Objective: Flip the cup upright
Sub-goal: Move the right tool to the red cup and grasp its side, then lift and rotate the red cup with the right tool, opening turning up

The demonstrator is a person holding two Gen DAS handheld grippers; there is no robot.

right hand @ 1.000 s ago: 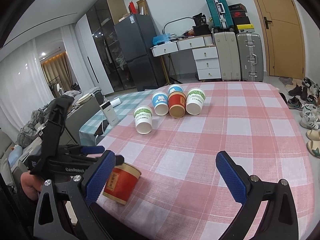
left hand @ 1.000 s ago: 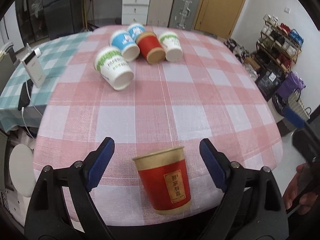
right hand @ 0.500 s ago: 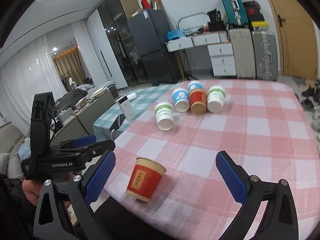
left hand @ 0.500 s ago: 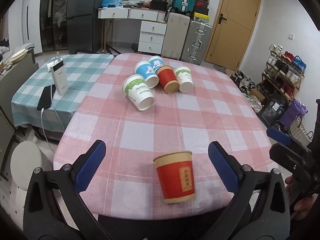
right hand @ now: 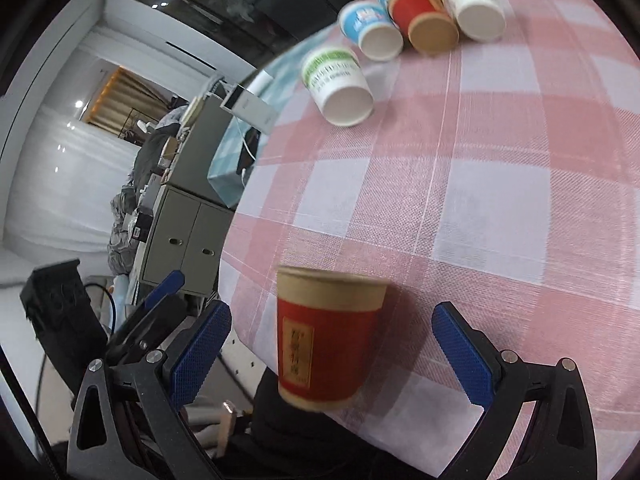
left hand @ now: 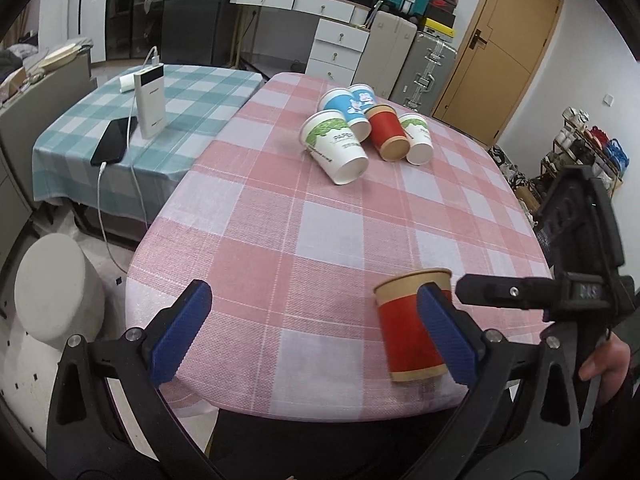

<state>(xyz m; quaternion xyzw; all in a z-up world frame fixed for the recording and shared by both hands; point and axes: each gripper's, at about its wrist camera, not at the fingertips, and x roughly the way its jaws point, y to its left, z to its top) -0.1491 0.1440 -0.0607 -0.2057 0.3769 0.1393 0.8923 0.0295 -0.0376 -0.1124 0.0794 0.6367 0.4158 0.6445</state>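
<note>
Standing upright near the table's near edge, the red paper cup with kraft-brown rim sits between the right gripper's spread, ribbed blue pads, untouched. The left gripper is likewise spread over pink checked cloth.

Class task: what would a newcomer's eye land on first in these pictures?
First, the red cup standing upright at the near edge of the pink checked table, between the open right gripper. Next, the cluster of cups lying on their sides at the far end.
</note>
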